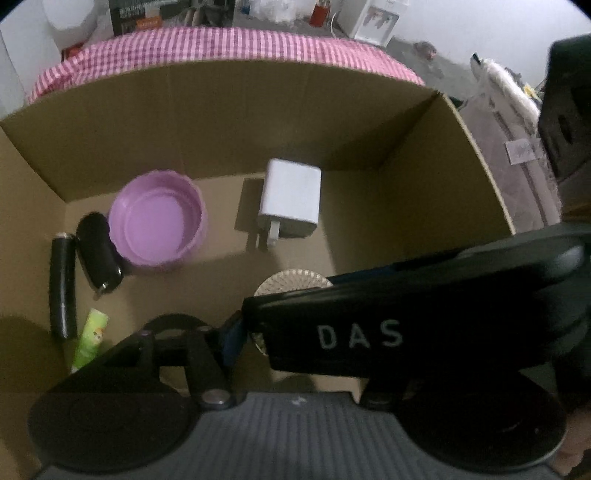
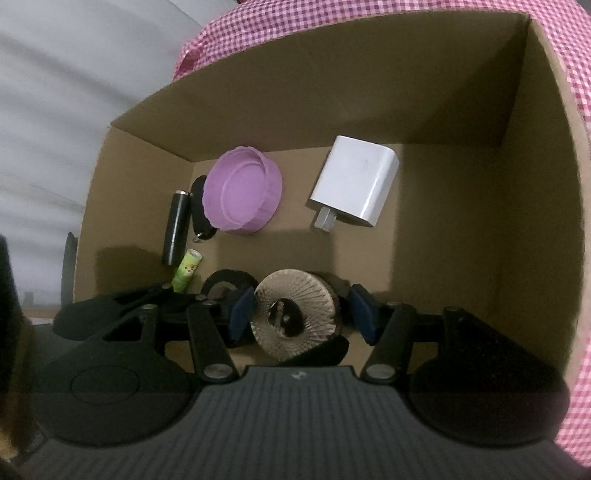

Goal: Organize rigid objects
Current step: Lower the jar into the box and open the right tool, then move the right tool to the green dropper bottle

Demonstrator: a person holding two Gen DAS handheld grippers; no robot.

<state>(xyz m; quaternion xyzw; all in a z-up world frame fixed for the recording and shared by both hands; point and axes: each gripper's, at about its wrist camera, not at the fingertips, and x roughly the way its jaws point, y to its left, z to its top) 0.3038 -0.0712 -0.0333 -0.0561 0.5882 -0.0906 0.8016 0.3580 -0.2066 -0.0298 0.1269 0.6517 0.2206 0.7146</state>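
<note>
Nearest the right wrist camera, the right claw point(image 2: 301, 314) hangs low inside the cardboard box point(image 2: 461, 229), its blue pads point(image 2: 242, 310) set either side of a ribbed tan disc point(image 2: 295, 314). The pads look close against the disc's rim, but the right one may stand slightly off it, so I cannot tell whether the disc is pinched or just let go.

Left claw point(image 1: 236, 332): only its left finger shows beside the other tool's black body, so its state cannot be told either.

On the box floor, toward the far wall, lie a purple lid point(image 2: 242, 190) and a white charger point(image 2: 354, 186), well apart. Along the left wall sit a black cylinder point(image 2: 176, 229), a black key fob point(image 2: 201, 210) touching the lid, and a small green tube point(image 2: 186, 273).

Risks, as I judge them: the disc stands tilted on edge, so opening the claw could let it roll or tip toward the green tube. Both tools crowd the box's near edge and could knock each other or snag the cardboard on withdrawal, dragging the box across the checked cloth point(image 2: 258, 22).
</note>
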